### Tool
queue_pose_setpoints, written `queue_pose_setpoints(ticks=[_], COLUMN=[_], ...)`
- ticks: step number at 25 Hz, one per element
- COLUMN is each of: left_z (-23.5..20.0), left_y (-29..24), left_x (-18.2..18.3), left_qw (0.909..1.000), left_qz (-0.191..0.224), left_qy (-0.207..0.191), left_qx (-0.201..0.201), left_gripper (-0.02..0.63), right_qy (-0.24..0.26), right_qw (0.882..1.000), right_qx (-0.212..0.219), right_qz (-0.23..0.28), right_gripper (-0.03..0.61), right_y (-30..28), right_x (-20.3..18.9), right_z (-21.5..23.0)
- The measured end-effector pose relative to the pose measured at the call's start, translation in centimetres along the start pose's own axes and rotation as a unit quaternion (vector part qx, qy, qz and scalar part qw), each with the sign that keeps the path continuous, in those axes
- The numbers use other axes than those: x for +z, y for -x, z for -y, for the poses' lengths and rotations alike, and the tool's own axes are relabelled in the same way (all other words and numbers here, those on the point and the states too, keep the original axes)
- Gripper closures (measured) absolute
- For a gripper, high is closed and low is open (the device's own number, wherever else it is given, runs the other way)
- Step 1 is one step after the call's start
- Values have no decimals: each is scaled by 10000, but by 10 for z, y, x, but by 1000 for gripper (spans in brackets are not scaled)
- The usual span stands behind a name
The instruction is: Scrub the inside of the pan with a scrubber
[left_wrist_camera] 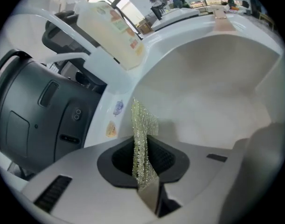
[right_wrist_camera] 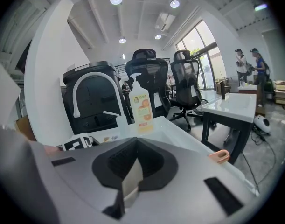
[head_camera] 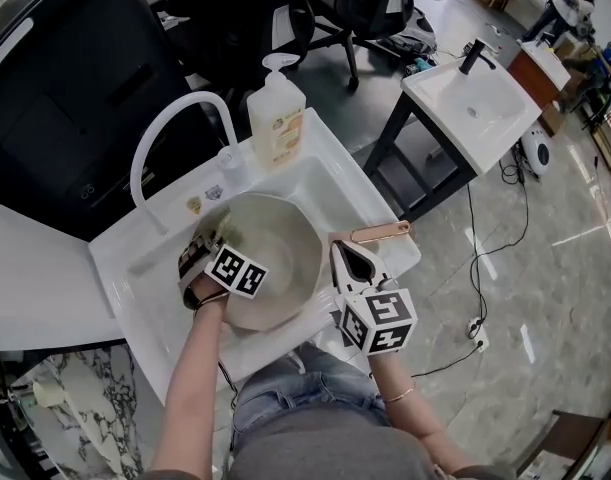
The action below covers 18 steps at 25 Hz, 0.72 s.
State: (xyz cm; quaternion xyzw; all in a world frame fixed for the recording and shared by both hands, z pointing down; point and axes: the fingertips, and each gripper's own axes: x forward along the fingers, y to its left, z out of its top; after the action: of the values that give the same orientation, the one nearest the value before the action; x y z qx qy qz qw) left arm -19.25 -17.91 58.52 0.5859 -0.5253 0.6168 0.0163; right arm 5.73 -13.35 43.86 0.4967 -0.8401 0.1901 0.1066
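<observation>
Left gripper [head_camera: 211,242] is clamped on a mesh scrubber [left_wrist_camera: 143,139] inside the pan [head_camera: 280,258], which nearly fills the white sink [head_camera: 330,168]. Right gripper [head_camera: 347,261] pinches the pan's right rim. The soap bottle [head_camera: 275,116] label is unreadable.

Steep head view over pan [head_camera: 275,258]; low gripper views, soap bottle [head_camera: 276,113] common.

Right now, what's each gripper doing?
Left gripper: jaws shut on the scrubber.
Right gripper: jaws shut, nothing clearly between them.
</observation>
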Motion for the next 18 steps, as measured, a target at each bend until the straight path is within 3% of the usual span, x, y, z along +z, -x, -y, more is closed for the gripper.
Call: queue_pose_setpoints(ticks=[2,3,5,6,8,10,15,17,18], left_z=[-9,-10,1,11,32,53,107,126,133], left_y=[17,25,40,49,68,85,109,113,113], left_x=[2,4,10,14,27,41,52,52,51], left_qw=[9995,9980,9851,9707,9300,8890,8114,7868,7794], left_qz=[218,334,554,651,826,932,639,413,291], left_qy=[232,474,1207,1612,2264,2613,2734,2681,2625], left_qx=[-20,-234,-1093,-1660,-2774,-3644,-5127,-5544,-5681], left_gripper=[551,551,551,552,551,552,552,552,552], right_qy=[0,-15,-46,-57,-75,-99,-142,-150,-156], right_qw=[10000,10000,9999,9998,9997,9996,9996,9995,9995], right_qx=[-15,-37,-86,-104,-136,-175,-195,-204,-214], right_qz=[47,74,123,148,196,206,173,166,162], right_gripper=[568,568,568,568,568,568,568,568,568], right_y=[2,3,5,6,8,11,15,17,17], right_x=[4,6,10,12,14,14,6,5,4], right_z=[2,5,9,11,13,14,11,11,11])
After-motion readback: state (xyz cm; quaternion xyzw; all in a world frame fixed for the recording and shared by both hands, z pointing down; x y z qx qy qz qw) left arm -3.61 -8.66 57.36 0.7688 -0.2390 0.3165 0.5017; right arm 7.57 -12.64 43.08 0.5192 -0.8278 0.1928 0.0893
